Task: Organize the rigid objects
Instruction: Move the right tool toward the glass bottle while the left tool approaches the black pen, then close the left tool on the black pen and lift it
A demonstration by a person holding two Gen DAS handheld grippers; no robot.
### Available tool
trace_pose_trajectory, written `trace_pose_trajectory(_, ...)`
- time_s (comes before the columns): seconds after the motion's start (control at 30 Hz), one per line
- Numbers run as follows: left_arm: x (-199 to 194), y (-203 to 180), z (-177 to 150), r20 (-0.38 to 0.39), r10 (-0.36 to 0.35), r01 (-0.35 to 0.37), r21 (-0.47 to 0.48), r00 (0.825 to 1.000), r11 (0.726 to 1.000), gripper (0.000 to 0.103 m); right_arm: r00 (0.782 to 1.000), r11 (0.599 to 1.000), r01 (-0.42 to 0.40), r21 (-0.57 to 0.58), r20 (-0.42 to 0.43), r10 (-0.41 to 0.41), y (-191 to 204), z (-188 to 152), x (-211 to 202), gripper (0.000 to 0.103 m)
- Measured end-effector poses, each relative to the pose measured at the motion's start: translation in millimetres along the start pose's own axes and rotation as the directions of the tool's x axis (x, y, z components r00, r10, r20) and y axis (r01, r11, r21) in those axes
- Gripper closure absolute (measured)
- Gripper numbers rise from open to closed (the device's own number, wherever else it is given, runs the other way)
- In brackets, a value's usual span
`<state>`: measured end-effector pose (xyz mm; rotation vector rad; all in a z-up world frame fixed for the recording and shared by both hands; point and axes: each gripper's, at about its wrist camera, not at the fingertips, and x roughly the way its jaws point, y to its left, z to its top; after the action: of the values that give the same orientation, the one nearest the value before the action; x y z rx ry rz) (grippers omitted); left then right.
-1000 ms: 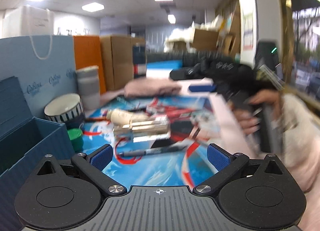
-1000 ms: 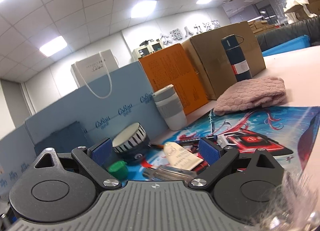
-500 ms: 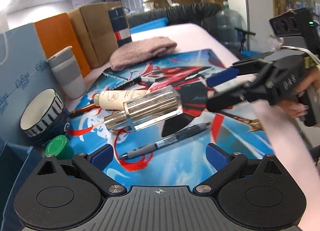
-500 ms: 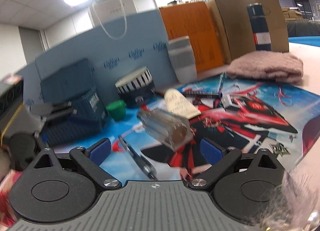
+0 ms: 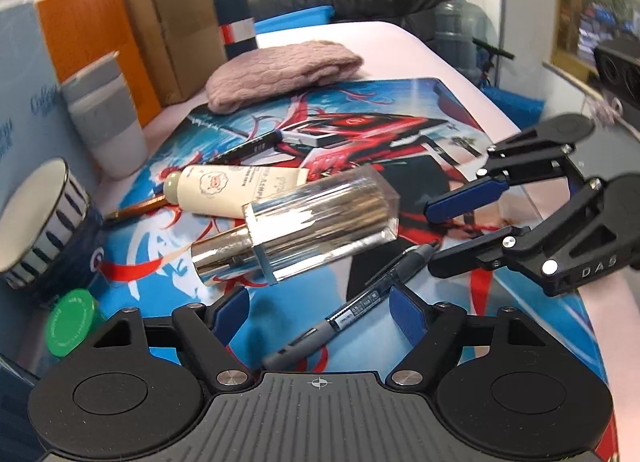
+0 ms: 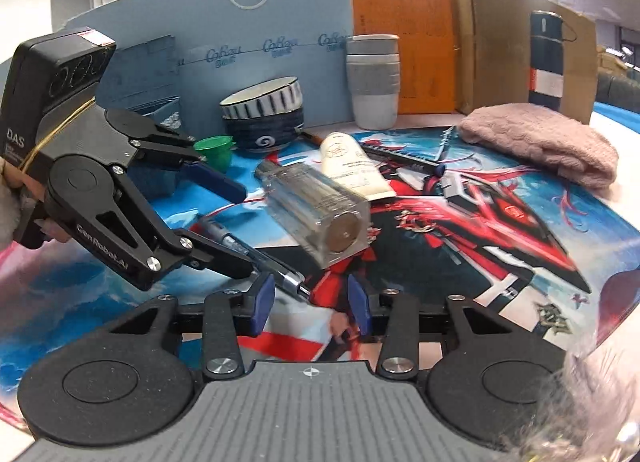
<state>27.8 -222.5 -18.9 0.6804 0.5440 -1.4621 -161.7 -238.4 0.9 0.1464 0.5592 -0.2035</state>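
Note:
A grey pen [image 5: 352, 308] lies on the printed mat [image 5: 400, 109] between my two grippers; it also shows in the right wrist view [image 6: 256, 256]. My left gripper [image 5: 318, 312] is open and low over the pen's rear half. My right gripper [image 6: 311, 304] is open but narrowed, its jaws on either side of the pen's tip. A clear square bottle with a silver cap [image 5: 304, 229] lies just beyond the pen, and a cream tube [image 5: 236, 191] lies behind it. A dark pen [image 5: 248, 149] lies farther back.
A striped bowl stacked on a dark bowl [image 6: 262, 117], a green cap [image 5: 70, 326], a grey cup [image 5: 106, 113], a pink towel [image 5: 280, 73] and a dark flask [image 5: 236, 13] ring the mat. A blue bag [image 6: 240, 41] and cardboard boxes [image 6: 480, 41] stand behind.
Both grippers have dropped toward the mat and come together around the grey pen. The right gripper's jaws have narrowed.

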Motion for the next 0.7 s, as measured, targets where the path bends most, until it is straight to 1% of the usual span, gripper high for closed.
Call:
trace_pose_trajectory(0.03,0.4,2.6,-0.4,0.003,-0.022,0.022,-0.019,1.0,1.0,0.036,1.0,1.0,0.018,0.003,0.003,-0.018,-1.1,0.4,1.2,0.064)
trace_pose_trajectory(0.1,-0.6,5.7,-1.6,0.008,-0.065,0.065,-0.055,0.998,0.996,0.058,0.999,0.999,0.038,0.02,0.009,-0.038,-5.3,1.5,4.1,0.064)
trace_pose_trajectory(0.13,-1.9,5.5,-2.3,0.013,-0.076,0.076,-0.061,0.997,0.995,0.062,0.999,0.999,0.04,0.032,0.013,-0.041,-7.5,2.1,4.7,0.064)
trace_pose_trajectory(0.17,-2.9,4.9,-2.6,0.013,-0.073,0.073,-0.061,0.997,0.995,0.069,0.999,0.998,0.041,0.044,0.015,-0.042,-9.6,2.8,5.3,0.064)
trace_pose_trajectory(0.2,-4.0,4.9,-2.6,0.013,-0.074,0.075,-0.065,0.997,0.995,0.074,0.999,0.998,0.042,0.056,0.017,-0.043,-11.4,3.4,5.6,0.064)
trace_pose_trajectory(0.33,-6.2,2.2,-4.9,0.025,-0.07,0.071,-0.073,0.997,0.995,0.079,0.999,0.992,0.029,0.122,0.026,-0.032,-19.8,4.1,5.0,0.063)
trace_pose_trajectory(0.37,-6.7,1.5,-5.6,0.029,-0.072,0.074,-0.075,0.997,0.994,0.082,0.999,0.99,0.024,0.138,0.029,-0.028,-21.4,3.6,4.0,0.061)
trace_pose_trajectory(0.5,-11.6,-4.0,-8.9,0.043,-0.088,0.091,-0.072,0.995,0.993,0.09,0.999,0.98,-0.009,0.198,0.033,0.002,-27.5,3.5,0.9,0.058)
trace_pose_trajectory(0.57,-15.9,-7.5,-11.9,0.057,-0.099,0.103,-0.077,0.994,0.992,0.092,0.998,0.964,-0.068,0.257,0.033,0.061,-32.8,3.9,0.6,0.056)
trace_pose_trajectory(0.63,-21.1,-9.4,-16.4,0.076,-0.098,0.105,-0.089,0.992,0.99,0.094,0.991,0.933,-0.134,0.333,0.035,0.13,-38.7,4.5,1.5,0.053)
trace_pose_trajectory(0.7,-26.0,-7.0,-21.6,0.101,-0.099,0.111,-0.125,0.99,0.986,0.095,0.981,0.896,-0.19,0.402,0.037,0.191,-43.0,5.2,4.1,0.053)
